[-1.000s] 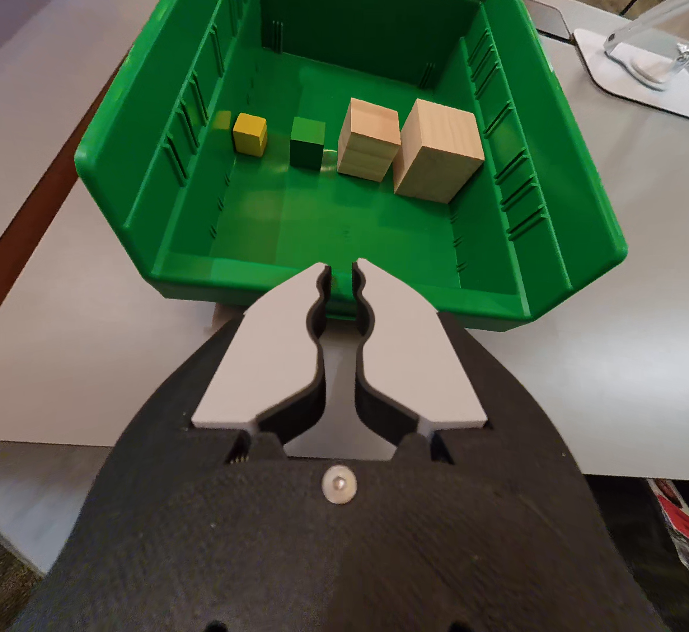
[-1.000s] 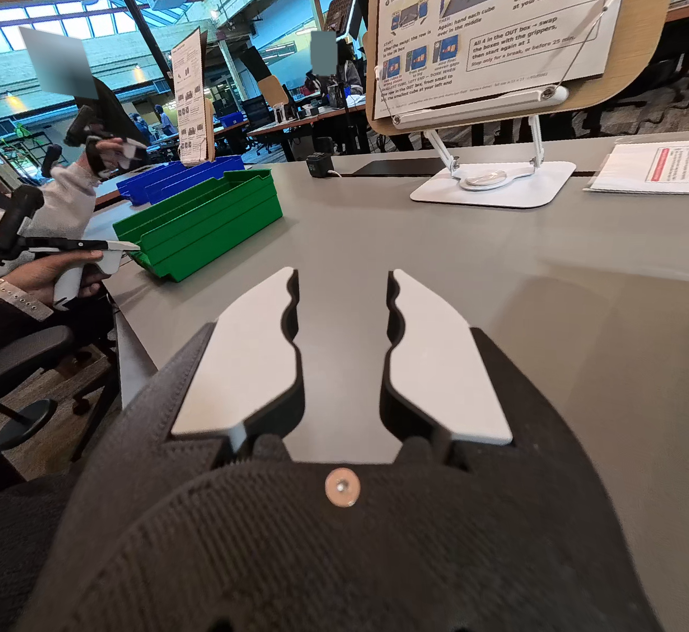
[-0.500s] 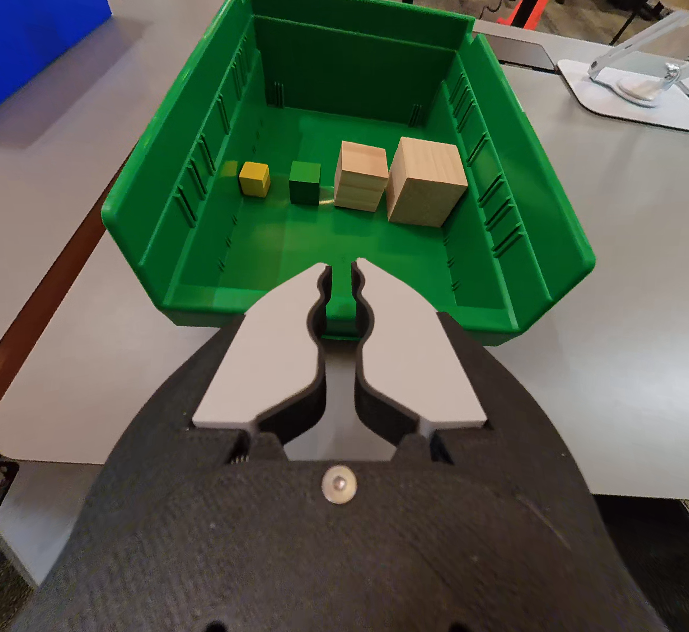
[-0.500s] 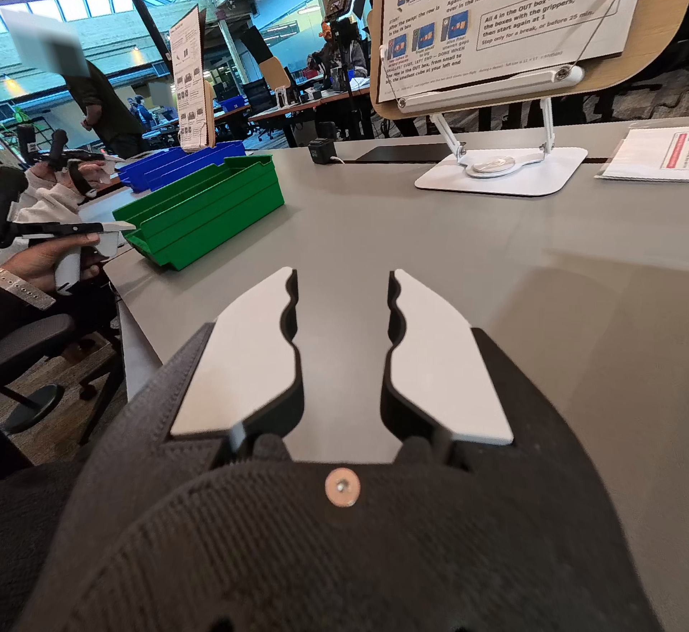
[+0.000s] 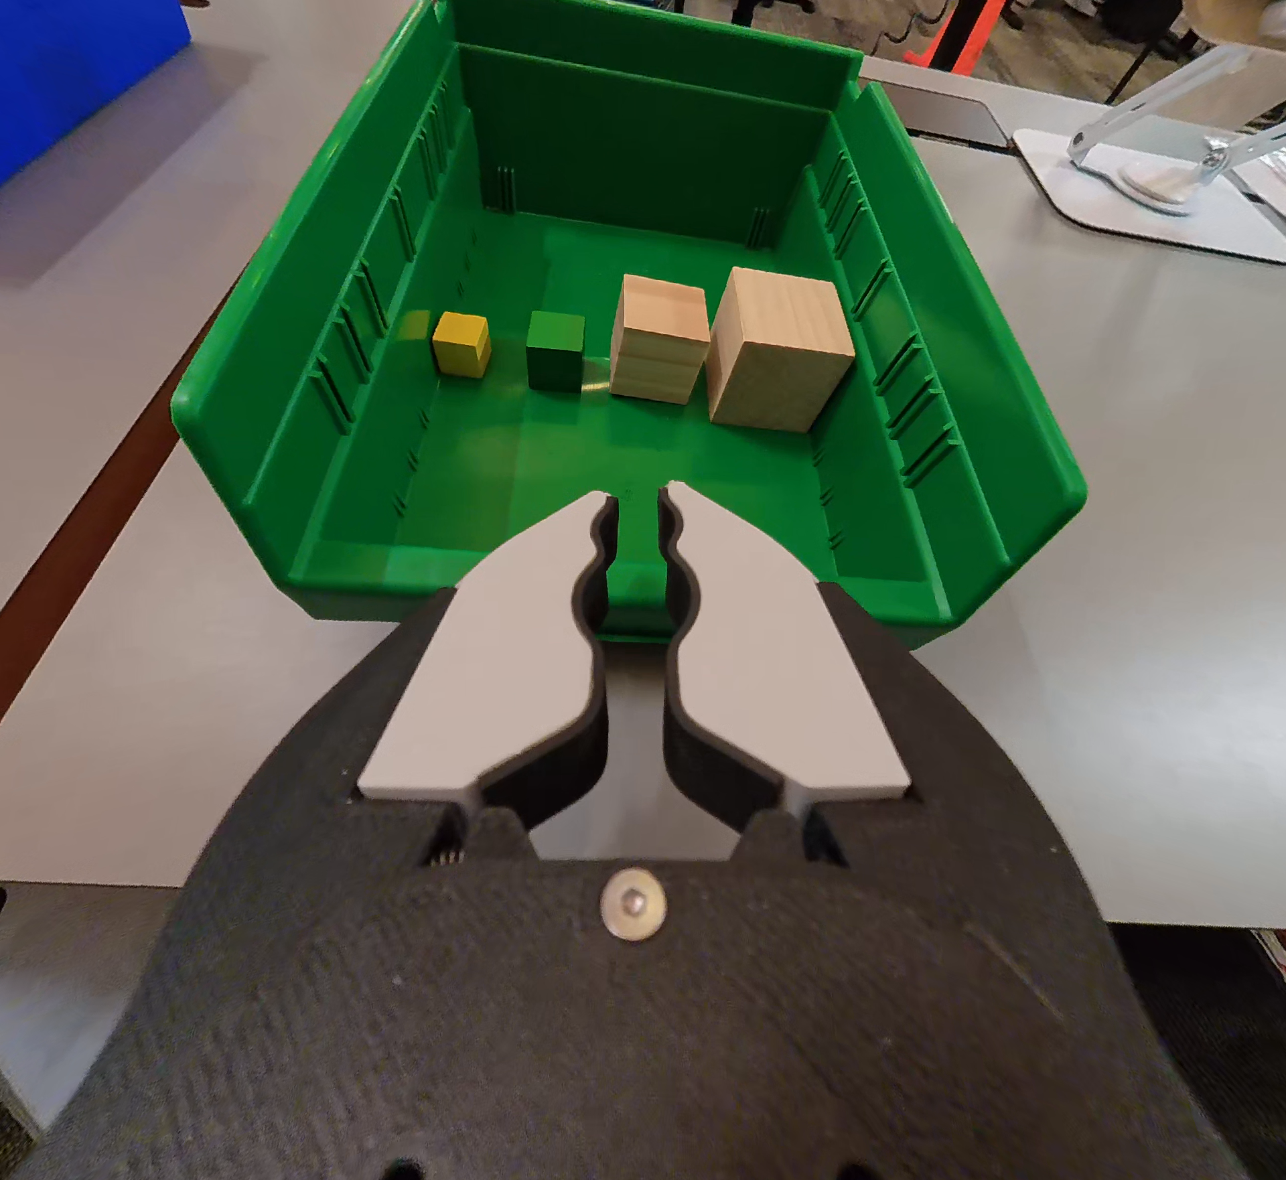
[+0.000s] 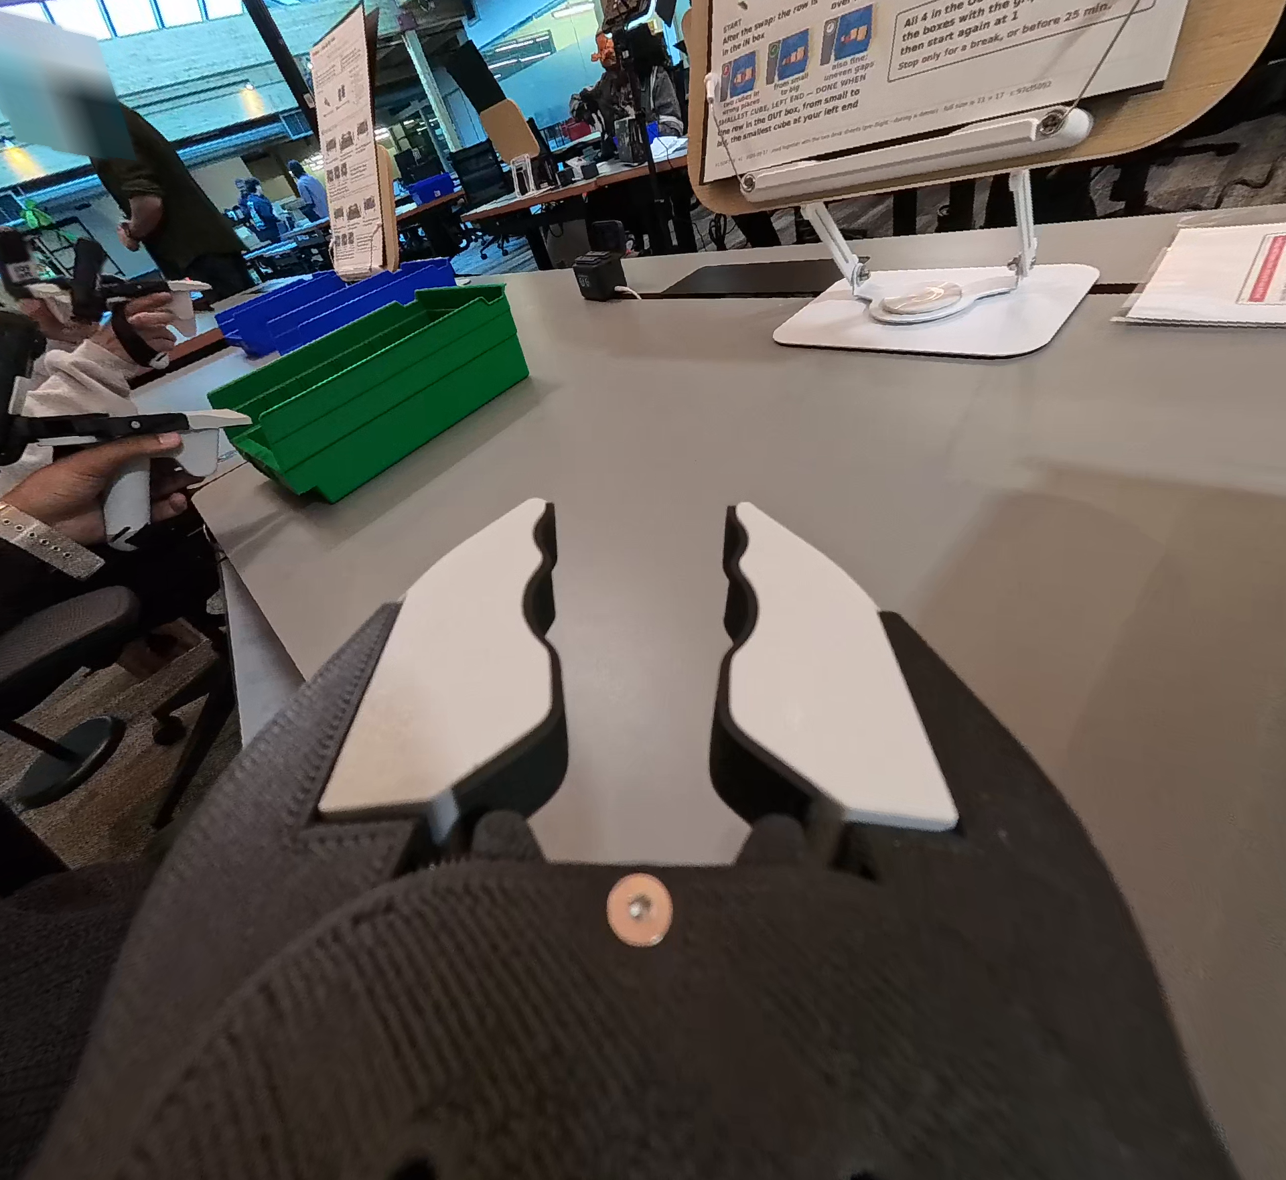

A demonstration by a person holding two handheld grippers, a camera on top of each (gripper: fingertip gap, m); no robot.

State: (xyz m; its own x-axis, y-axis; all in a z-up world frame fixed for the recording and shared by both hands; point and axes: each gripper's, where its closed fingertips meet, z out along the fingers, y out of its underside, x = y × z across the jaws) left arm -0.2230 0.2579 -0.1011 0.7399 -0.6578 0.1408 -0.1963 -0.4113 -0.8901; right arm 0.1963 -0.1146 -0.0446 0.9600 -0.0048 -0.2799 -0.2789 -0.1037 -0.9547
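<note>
fingers of the left gripper (image 5: 637, 492) stood narrowly parted and empty above the near wall of the green bin (image 5: 630, 618); keeping them centred would avoid rim contact. right gripper (image 6: 640, 506) hovered wide, empty, over bare table (image 6: 905, 485).

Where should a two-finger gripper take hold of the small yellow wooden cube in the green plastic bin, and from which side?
Probably from above, fingers closing on the left and right faces of the small yellow wooden cube. It sits flat on the floor of the green plastic bin, with free space towards the left wall and a clear gap to the small green cube. Its top is open; the bin's walls would hinder a sideways approach.
</note>
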